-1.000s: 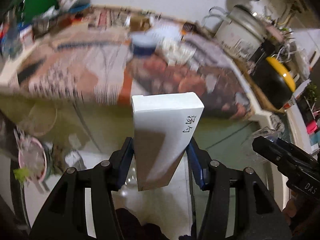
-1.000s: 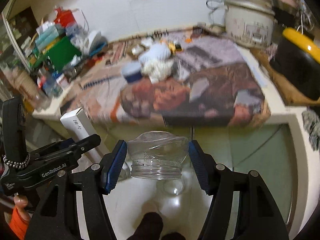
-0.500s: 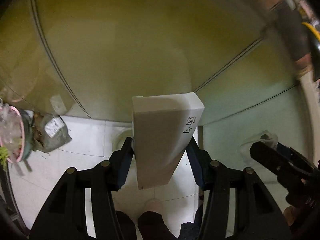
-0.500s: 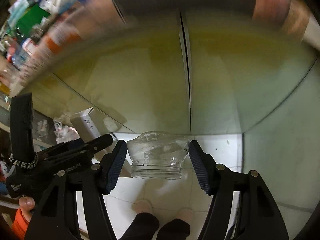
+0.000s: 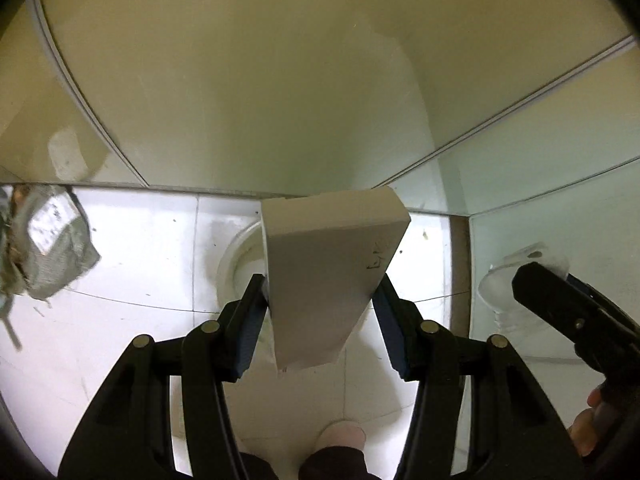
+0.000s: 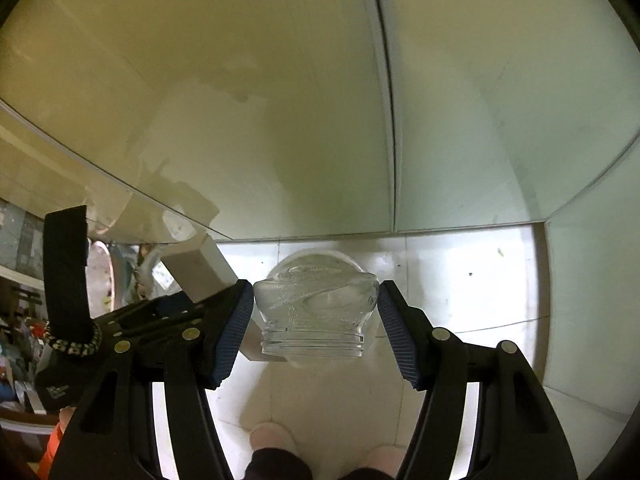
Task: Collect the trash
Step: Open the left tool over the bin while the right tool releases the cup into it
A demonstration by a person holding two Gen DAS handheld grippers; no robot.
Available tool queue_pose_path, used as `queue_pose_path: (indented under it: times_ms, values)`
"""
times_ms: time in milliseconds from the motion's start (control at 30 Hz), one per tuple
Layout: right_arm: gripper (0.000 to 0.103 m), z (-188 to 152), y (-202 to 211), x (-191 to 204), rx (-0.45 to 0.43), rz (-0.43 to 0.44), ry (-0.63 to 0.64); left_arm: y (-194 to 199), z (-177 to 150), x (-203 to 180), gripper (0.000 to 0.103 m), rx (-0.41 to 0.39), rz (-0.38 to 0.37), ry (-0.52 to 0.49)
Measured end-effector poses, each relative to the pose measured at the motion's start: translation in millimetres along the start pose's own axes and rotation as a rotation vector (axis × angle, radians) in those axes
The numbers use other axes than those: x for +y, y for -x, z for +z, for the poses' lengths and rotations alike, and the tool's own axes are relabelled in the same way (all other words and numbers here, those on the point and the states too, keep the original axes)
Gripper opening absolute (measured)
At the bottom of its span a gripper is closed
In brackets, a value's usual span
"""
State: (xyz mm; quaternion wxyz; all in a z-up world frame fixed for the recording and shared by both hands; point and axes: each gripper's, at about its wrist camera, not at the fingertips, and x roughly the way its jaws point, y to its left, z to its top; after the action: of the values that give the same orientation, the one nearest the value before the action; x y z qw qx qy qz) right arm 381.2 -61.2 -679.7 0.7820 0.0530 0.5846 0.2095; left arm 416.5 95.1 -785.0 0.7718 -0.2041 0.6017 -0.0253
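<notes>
A white cardboard box (image 5: 328,280), hand-marked on one face, tilts above pale floor tiles. A clear glass jar (image 6: 316,312) hangs mouth-down beside it.

— What's different from a second back?

— I've lost the cluttered table from both views; cabinet doors (image 5: 280,80) now fill the frame above white floor tiles (image 5: 140,240). My left gripper (image 5: 320,304) and right gripper (image 6: 316,312) have dropped low.

— Anything new in sight?

— A crumpled grey bag (image 5: 52,248) at nine o'clock, and my slippers (image 6: 272,436) at six.
</notes>
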Motion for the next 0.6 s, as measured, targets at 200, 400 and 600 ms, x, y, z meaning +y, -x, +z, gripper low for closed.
queue_pose_path:
  times_ms: [200,400,600]
  values:
    - [0.061,-10.2,-29.3,-4.0,0.007,0.025,0.051,-34.5,-6.7,10.9,0.053,0.006,0.018,-0.026]
    - [0.062,-10.4,-28.2,-5.1,-0.009,0.006,0.097,-45.0,-5.5,14.6,0.053,0.017,0.011,-0.039]
    - [0.062,-9.6,-21.9,-4.2,0.007,-0.004,0.065,-23.1,-2.9,12.7,0.054,-0.004,0.062,-0.043]
